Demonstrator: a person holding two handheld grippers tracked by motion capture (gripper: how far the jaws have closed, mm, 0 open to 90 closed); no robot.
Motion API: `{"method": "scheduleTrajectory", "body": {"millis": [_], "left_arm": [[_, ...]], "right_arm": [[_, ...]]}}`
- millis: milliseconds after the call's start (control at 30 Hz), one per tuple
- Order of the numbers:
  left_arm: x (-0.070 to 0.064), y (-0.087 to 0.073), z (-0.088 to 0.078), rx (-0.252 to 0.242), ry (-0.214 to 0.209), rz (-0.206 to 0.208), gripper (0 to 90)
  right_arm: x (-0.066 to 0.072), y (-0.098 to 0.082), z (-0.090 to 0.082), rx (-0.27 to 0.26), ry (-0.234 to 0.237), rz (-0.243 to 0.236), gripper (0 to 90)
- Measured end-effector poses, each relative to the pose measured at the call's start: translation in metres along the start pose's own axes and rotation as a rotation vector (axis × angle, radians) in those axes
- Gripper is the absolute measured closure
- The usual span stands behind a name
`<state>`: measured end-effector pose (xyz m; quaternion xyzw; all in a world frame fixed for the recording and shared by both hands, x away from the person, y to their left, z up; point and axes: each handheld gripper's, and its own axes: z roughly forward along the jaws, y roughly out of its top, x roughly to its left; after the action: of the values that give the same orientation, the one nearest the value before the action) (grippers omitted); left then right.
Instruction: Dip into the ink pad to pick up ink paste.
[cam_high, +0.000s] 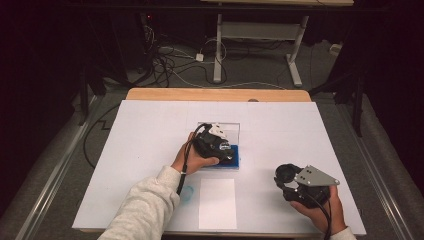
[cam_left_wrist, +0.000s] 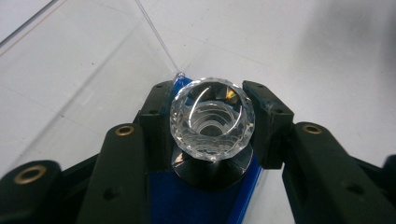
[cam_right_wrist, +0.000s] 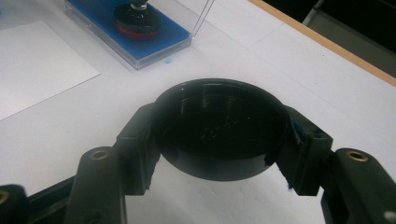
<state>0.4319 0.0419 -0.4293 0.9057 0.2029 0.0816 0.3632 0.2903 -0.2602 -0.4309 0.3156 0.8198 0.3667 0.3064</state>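
A stamp with a faceted clear knob (cam_left_wrist: 212, 122) and a black round base (cam_left_wrist: 210, 173) stands on the blue ink pad (cam_left_wrist: 170, 198) of an open clear case (cam_high: 232, 129) at the table's middle. My left gripper (cam_high: 220, 148) reaches down over it, and in the left gripper view the gripper (cam_left_wrist: 212, 99) is shut on the knob, one pad on each side. The stamp base (cam_right_wrist: 138, 21) rests on the pad (cam_right_wrist: 156, 36). At the front right, my right gripper (cam_high: 286, 175) is shut on a black round cap (cam_right_wrist: 219, 126), held just above the white surface.
A white sheet of paper (cam_high: 217, 202) lies near the front edge, with a blue ink smudge (cam_high: 187, 194) to its left. The white board (cam_high: 150, 130) covers a wooden table (cam_high: 215, 94). Beyond it are desk legs and cables on the floor.
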Motion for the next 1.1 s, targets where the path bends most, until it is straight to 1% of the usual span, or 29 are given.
{"method": "scheduleTrajectory", "body": {"millis": [333,500,700,1033,1100], "left_arm": [[-0.0029,0.0020,0.0009,0.013,0.017,0.010,55.0],[-0.0027,0.0027,0.0000,0.025,0.016,0.014,55.0],[-0.0019,0.0021,0.0006,0.016,0.012,0.009,55.0],[-0.0041,0.0033,0.0010,0.026,0.026,0.017,55.0],[-0.0030,0.0032,0.0013,0.022,0.020,0.015,55.0]], "right_arm": [[-0.0002,-0.0005,-0.0008,0.002,-0.002,0.000,38.2],[0.0002,-0.0002,-0.0005,0.001,-0.001,-0.001,38.1],[-0.0003,-0.0007,-0.0003,0.002,-0.002,0.000,38.1],[-0.0007,0.0001,-0.0019,-0.005,-0.006,0.000,38.2],[-0.0011,-0.0003,-0.0017,-0.003,-0.008,0.002,38.2]]}}
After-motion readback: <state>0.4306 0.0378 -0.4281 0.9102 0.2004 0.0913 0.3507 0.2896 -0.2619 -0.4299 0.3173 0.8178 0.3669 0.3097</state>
